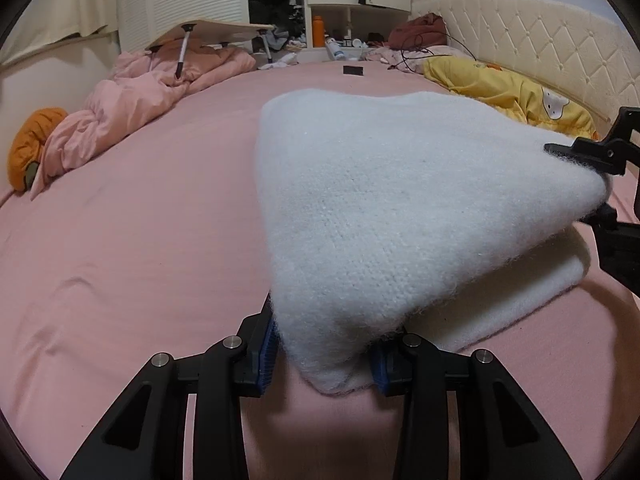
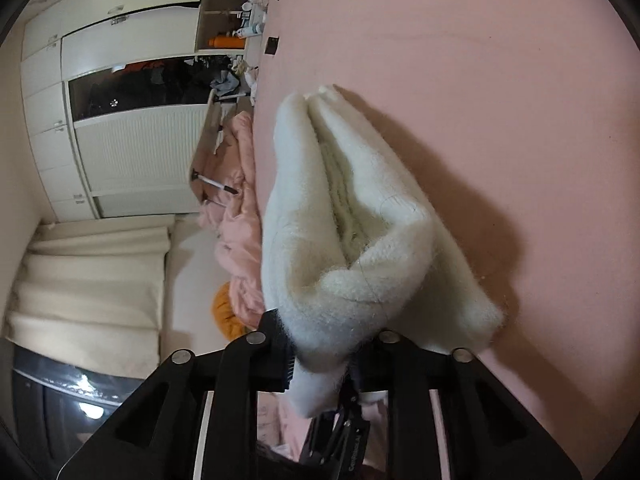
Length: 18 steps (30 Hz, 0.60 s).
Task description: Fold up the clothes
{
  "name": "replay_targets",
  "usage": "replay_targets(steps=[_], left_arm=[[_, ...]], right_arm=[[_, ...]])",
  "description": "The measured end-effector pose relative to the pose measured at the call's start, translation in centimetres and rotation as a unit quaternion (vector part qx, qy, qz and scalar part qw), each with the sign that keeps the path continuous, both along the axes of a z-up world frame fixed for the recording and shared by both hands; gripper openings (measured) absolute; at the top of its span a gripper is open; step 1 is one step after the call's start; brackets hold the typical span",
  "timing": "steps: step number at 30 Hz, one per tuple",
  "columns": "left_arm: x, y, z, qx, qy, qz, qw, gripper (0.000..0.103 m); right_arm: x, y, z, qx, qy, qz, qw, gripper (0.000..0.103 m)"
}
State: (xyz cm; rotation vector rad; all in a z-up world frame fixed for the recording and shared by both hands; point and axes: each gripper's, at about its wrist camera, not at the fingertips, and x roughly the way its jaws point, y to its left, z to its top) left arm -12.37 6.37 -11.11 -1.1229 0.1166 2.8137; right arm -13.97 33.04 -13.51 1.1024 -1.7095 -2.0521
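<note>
Left wrist view: low, close, level across the pink bed sheet point(image 1: 140, 220). Right wrist view: rolled sideways, equally close. Shared: the fluffy white knitted garment point(image 1: 380, 208) point(image 2: 320, 240).

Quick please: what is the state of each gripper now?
Left gripper: closed on the fluffy white knitted garment.
Right gripper: closed on the same garment.

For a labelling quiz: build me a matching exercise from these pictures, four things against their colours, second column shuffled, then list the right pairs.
Things:
1. fuzzy knit garment
2. bed sheet
3. bottle on the far shelf
4. pillow by the headboard

Colours:
A. yellow
B. white
C. orange
D. pink

Pairs: 1-B, 2-D, 3-C, 4-A
</note>
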Motion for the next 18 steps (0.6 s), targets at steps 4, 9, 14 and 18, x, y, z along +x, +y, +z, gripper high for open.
replay_targets(steps=[4,9,14,18], left_arm=[[0.0,-0.2,-0.1,0.004,0.0,0.0,1.0,0.037],[-0.1,-0.4,-0.1,0.01,-0.001,0.0,0.9999,0.037],[-0.1,-0.3,-0.1,0.01,-0.001,0.0,1.0,0.038],[-0.1,-0.4,-0.1,0.011,-0.001,0.001,0.9999,0.038]], right_arm=[[1.7,1.5,2.4,0.068,0.024,-0.056,0.996,0.054],[2.1,-0.9,3.3,0.028,0.005,0.052,0.998,0.09],[0.3,-4.9,0.6,-0.035,-0.047,0.085,0.995,0.09],[-2.7,-8.2,0.8,-0.039,-0.031,0.12,0.991,0.09]])
